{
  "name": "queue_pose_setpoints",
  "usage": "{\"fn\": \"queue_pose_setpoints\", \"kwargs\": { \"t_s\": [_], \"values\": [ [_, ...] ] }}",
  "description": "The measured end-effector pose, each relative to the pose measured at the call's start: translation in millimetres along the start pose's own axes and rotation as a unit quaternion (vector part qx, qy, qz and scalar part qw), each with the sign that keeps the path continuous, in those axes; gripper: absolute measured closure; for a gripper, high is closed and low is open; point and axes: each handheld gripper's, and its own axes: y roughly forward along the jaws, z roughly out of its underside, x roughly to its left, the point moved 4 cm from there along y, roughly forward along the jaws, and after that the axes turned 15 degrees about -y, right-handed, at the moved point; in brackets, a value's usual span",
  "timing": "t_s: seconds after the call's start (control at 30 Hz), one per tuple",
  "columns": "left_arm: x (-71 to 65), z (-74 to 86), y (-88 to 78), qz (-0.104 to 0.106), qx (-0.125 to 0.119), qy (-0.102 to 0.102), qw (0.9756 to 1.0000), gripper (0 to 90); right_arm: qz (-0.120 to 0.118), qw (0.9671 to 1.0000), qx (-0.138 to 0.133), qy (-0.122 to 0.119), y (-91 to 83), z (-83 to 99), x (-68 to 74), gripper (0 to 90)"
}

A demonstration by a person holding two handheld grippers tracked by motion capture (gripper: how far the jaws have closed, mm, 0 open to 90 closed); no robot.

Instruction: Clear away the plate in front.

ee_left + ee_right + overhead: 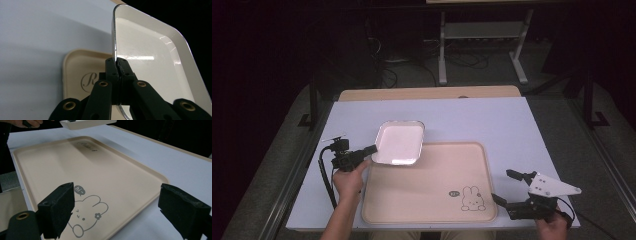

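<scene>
A small white rectangular dish (398, 143) hangs in the air over the far left corner of a large beige tray (427, 195). My left gripper (371, 149) is shut on the dish's left rim. In the left gripper view the jaws pinch the thin rim of the dish (150, 57), with the beige tray (75, 72) below it. My right gripper (508, 186) stands open at the tray's near right corner, with nothing between its jaws. In the right gripper view the tray (75, 170) with its rabbit drawing (86, 213) lies ahead, and the dish (87, 123) is held above the far end.
The tray lies on a white table top (492, 120) with a wooden edge (427, 93) at the back. Bare table surrounds the tray on the left, the right and behind. Beyond the table are a dark floor, cables and a metal stand (482, 45).
</scene>
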Motion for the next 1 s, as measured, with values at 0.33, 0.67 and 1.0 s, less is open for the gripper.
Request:
{"fn": "queue_pose_setpoints", "kwargs": {
  "t_s": [0.33,0.67,1.0],
  "values": [
    [-5.2,33.7,14.2,-0.048,-0.001,0.035,0.9982,88.9,-0.001,1.0000,0.002,-0.001,0.2,0.1,0.0,12.9],
    [-8.3,51.6,20.4,-0.044,0.008,0.024,0.9987,88.8,-0.003,1.0000,0.000,-0.008,0.4,-2.1,0.8,12.9],
    [-12.2,67.8,23.8,-0.052,0.021,0.031,0.9980,88.9,-0.007,0.9999,0.001,-0.008,1.5,-2.1,1.7,12.9]
  ]
}}
